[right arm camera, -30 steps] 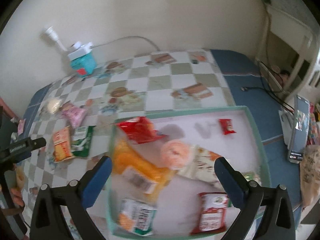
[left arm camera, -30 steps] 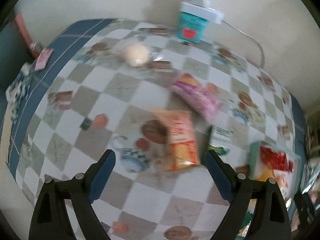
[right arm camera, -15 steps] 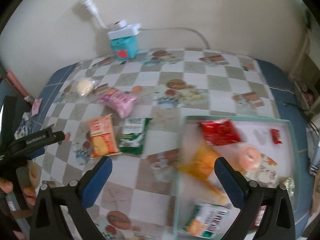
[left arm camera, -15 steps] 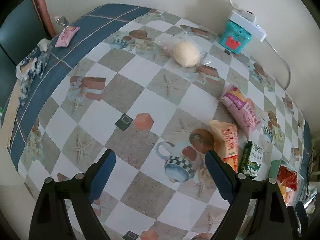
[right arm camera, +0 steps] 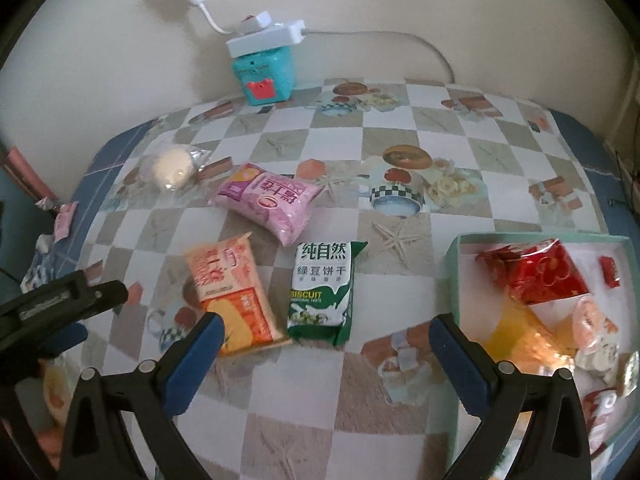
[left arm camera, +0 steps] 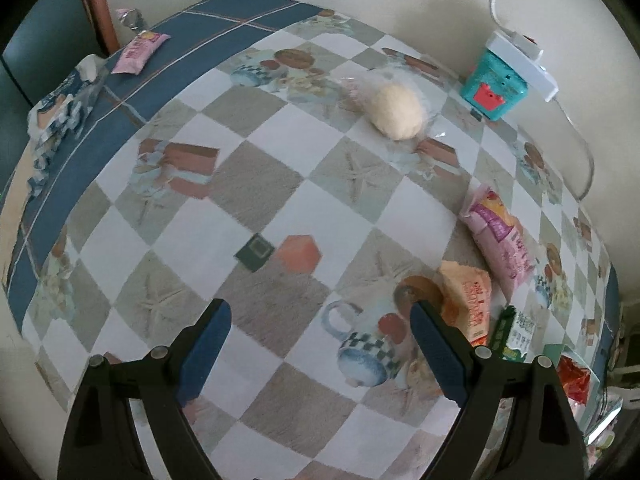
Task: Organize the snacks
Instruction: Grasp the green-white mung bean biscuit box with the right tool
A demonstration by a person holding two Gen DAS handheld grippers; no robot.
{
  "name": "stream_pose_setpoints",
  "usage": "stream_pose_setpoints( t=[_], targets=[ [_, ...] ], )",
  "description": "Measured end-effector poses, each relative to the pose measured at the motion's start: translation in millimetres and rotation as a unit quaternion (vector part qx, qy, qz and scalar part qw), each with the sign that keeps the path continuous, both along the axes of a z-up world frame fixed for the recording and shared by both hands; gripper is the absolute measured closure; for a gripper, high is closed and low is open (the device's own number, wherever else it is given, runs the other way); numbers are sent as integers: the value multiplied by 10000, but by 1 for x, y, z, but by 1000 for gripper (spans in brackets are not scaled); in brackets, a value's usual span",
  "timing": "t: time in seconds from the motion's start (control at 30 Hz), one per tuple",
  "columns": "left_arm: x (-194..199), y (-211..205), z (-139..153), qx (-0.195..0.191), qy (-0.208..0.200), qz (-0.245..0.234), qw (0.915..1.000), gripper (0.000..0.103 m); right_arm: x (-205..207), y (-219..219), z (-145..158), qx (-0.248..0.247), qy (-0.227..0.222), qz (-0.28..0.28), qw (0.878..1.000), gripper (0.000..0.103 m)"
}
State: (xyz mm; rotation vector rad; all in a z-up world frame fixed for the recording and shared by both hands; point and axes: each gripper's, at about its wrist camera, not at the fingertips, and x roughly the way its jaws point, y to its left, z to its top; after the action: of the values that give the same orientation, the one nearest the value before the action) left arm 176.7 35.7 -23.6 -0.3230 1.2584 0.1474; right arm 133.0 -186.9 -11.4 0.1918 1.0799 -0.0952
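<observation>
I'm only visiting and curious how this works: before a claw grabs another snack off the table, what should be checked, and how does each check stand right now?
1. Right claw open, nothing in it: ok.
2. Left claw open, nothing in it: ok.
3. Green pack lying flat, apart from the orange pack: ok.
4. Right claw lined up over the green pack: roughly ok, pack sits just ahead of the tips.
5. Room left in the tray: cannot tell, its near part is cut off.
6. Left claw clear of the right claw's path: ok, it is off to the side.

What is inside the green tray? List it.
In the green tray: a red foil packet, a small red sachet, an orange bag and a peach-wrapped snack. Packets lower down are blurred, cut off by the frame and partly hidden behind the gripper.
</observation>
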Motion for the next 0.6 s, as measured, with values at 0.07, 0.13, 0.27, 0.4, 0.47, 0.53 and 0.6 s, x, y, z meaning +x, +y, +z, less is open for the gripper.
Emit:
stream_pose_setpoints(
  t=[0.07,0.13,0.27,0.4,0.47,0.53,0.6],
  targets=[
    [4,-5,0,-73,-47,-63,9999,12,4,0,-6,-62,6,-13,10000,0],
    [7,-10,0,-74,-73,-101,9999,12,8,-1,-12,-181,8,-47,9998,0],
    [14,-21,-2,-36,-70,-152,9999,12,16,-4,-21,-194,60,-118,9997,0],
    [19,-25,-4,-51,-81,-157,9998,12,26,-3,-32,-220,122,-108,9996,0],
    [22,-25,-6,-40,-79,-143,9999,12,29,-3,-37,-239,146,-128,9995,0],
    [23,-26,-7,-29,-69,-130,9999,12,32,-3,-41,-286,177,-170,9993,0],
    [25,-27,-8,-22,-63,-136,9999,12,32,-2,-43,-294,157,-194,9993,0]
  ],
)
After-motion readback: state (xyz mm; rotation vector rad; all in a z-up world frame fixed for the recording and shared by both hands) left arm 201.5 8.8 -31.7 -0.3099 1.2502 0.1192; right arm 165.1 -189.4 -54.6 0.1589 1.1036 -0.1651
